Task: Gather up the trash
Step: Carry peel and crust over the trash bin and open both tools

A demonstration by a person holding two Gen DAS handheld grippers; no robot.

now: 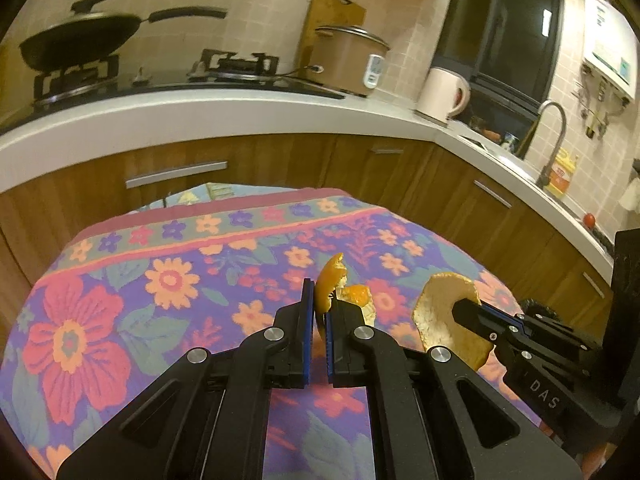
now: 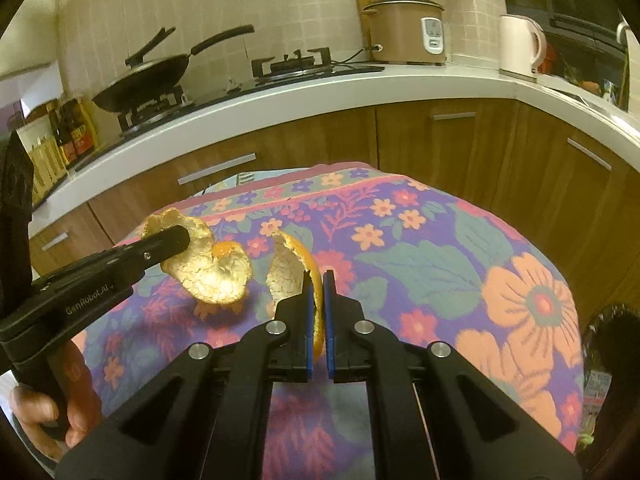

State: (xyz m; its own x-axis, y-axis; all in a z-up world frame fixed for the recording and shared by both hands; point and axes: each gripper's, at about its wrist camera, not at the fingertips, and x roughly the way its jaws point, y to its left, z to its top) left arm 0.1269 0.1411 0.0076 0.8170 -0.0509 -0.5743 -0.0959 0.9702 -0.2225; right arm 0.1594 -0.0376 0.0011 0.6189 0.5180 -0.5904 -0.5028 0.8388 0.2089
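Observation:
Both grippers hang over a table covered with a floral cloth point(image 1: 120, 300), each holding a piece of orange peel. My left gripper point(image 1: 319, 300) is shut on a curled peel point(image 1: 330, 276). The right wrist view shows that peel as a pale cup point(image 2: 212, 276) clamped in the left gripper point(image 2: 176, 240). My right gripper point(image 2: 318, 280) is shut on a second, thinner peel point(image 2: 286, 264) standing on edge between its blue pads. From the left wrist view, this peel point(image 1: 436, 316) is held at the right by the right gripper point(image 1: 460, 308). Both peels are lifted off the cloth.
A white kitchen counter point(image 1: 240, 108) with wooden cabinets wraps behind and to the right of the table. On it stand a wok point(image 1: 80, 40), a rice cooker point(image 1: 348, 60) and a kettle point(image 1: 442, 94). A dark crinkled thing point(image 2: 608, 320), maybe a bag, sits past the table's right edge. A hand point(image 2: 76, 400) grips the left gripper's handle.

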